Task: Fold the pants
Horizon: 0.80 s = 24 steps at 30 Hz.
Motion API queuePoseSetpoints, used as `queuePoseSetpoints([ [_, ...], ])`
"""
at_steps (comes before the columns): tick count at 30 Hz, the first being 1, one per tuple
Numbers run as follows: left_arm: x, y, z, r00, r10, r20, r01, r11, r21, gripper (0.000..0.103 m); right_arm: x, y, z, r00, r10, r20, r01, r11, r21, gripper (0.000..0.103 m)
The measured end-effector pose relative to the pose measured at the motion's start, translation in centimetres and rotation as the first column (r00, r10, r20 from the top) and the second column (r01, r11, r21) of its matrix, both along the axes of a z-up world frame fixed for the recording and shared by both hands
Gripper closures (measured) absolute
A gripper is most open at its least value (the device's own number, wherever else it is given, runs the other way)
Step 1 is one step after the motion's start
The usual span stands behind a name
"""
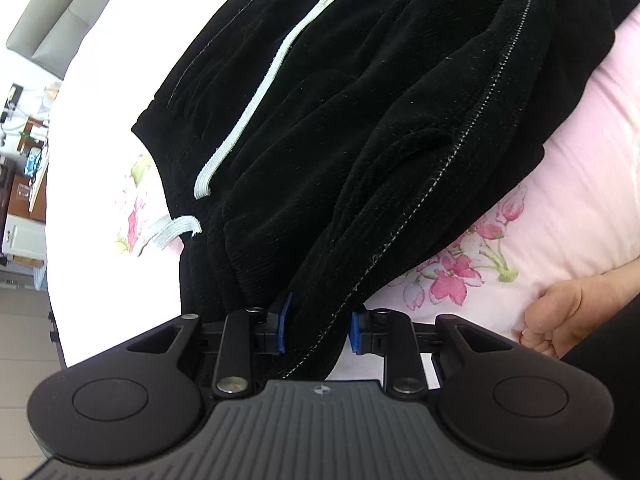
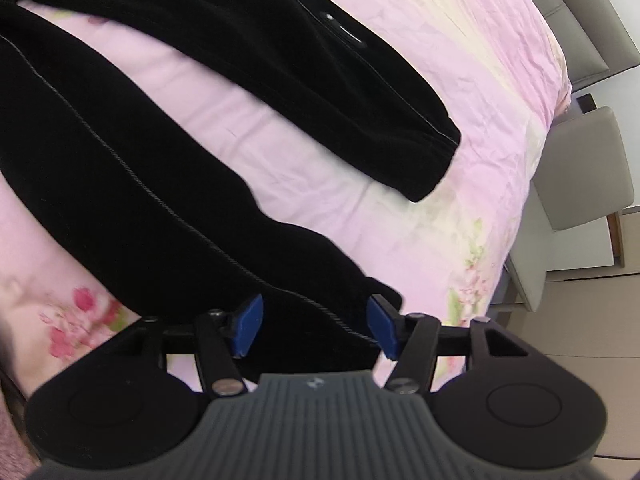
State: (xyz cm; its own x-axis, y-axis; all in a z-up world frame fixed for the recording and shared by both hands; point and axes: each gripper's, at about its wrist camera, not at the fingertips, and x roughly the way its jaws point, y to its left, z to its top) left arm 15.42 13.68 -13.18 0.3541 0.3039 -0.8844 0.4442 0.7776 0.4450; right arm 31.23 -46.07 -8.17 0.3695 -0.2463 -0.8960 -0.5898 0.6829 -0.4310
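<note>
Looking down through both wrist cameras, we see one bed under a pink sheet printed with pink blossoms (image 2: 360, 152), and on it one pair of black velvety pants with grey stitched seams (image 1: 360, 120). We count two legs in the right wrist view: the far one (image 2: 280, 60) ends in a cuff lying flat on the sheet, the near one (image 2: 140, 184) runs down to our right gripper (image 2: 316, 326). Only the left wrist view shows the bunched waist end with its one white flat drawstring (image 1: 256, 100), and one bare hand (image 1: 560, 316) resting on the sheet at the right edge. Only the right wrist view shows the two grey padded chairs (image 2: 576, 184) beside the bed.

Our left gripper (image 1: 318, 330) has a seamed fold of the pants between its blue pads (image 1: 283, 330); the jaws stand narrowly apart, and we cannot tell whether the pads press the cloth. Our right gripper's jaws stand wide apart, the near cuff between them, unpinched.
</note>
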Motion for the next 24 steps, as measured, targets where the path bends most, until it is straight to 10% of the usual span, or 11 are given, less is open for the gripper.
queuePoseSetpoints([
  [10, 1.1, 0.1, -0.5, 0.997, 0.074, -0.026, -0.074, 0.997, 0.003, 0.072, 5.2, 1.7, -4.5, 0.959, 0.195, -0.205, -0.188, 0.981, 0.051, 0.040],
  [15, 1.3, 0.9, 0.4, 0.990, 0.138, 0.010, -0.138, 0.990, -0.039, 0.074, 5.7, 2.0, -6.7, 0.936, 0.202, -0.290, -0.189, 0.979, 0.071, 0.079],
  [16, 1.3, 1.2, 0.8, 0.987, 0.160, 0.027, -0.158, 0.986, -0.058, 0.074, 5.4, 1.9, -6.4, 0.934, 0.212, -0.288, -0.196, 0.977, 0.084, 0.097],
  [24, -0.5, 2.5, 5.2, 0.943, 0.288, 0.166, -0.250, 0.944, -0.217, 0.077, 0.2, -0.5, 0.4, 0.987, 0.158, -0.032, -0.152, 0.978, 0.144, 0.103],
])
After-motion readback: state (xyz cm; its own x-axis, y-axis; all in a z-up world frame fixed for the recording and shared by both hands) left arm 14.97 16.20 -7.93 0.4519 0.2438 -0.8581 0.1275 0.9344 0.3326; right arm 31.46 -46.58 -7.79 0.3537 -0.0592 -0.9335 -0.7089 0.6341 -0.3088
